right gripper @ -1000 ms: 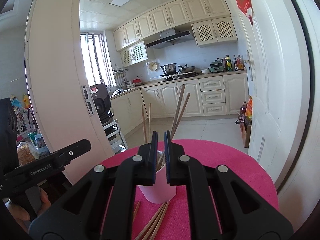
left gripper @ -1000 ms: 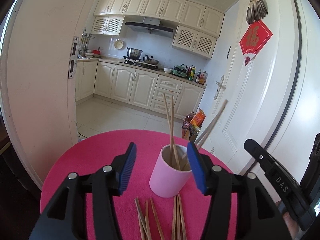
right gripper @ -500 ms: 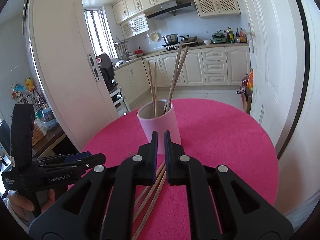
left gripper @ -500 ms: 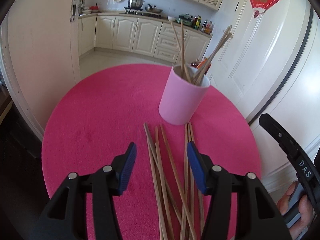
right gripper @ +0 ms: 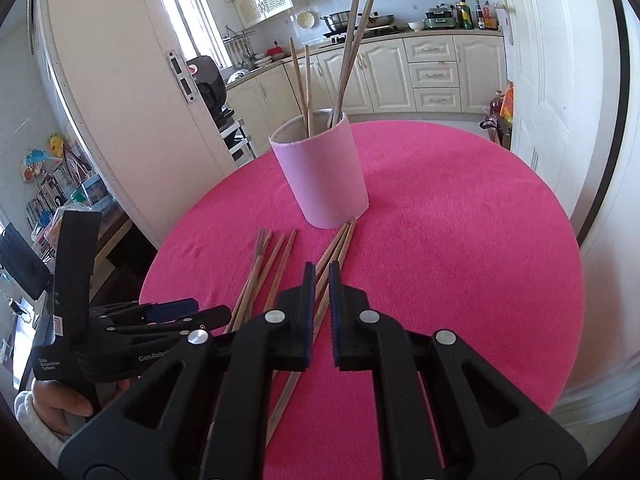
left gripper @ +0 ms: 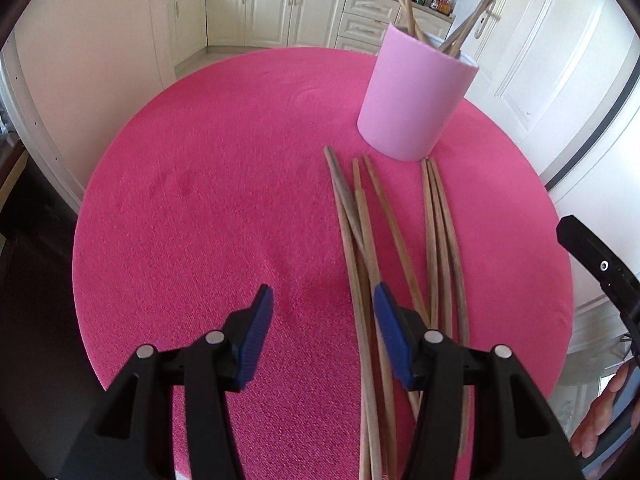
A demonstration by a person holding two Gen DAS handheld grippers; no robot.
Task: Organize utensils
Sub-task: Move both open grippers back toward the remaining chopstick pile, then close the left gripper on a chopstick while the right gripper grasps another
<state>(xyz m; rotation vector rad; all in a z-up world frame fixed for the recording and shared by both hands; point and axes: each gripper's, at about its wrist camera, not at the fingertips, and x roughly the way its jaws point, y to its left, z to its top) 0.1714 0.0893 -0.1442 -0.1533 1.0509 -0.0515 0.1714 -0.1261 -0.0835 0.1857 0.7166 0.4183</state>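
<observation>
Above pink tabletop (left gripper: 200, 200), both grippers now lowered toward loose chopsticks (left gripper: 436, 224) beside pink cup (left gripper: 412, 100); left gripper (left gripper: 322, 322) held wide, right gripper (right gripper: 320, 300) pinched shut, empty; pickup judged next.

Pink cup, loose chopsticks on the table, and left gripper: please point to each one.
pink cup (left gripper: 412, 96), left wrist view, on its outer wall.
loose chopsticks (left gripper: 434, 216), left wrist view, on a shaft in the right bundle.
left gripper (left gripper: 322, 334), left wrist view, midway between its fingertips.
</observation>
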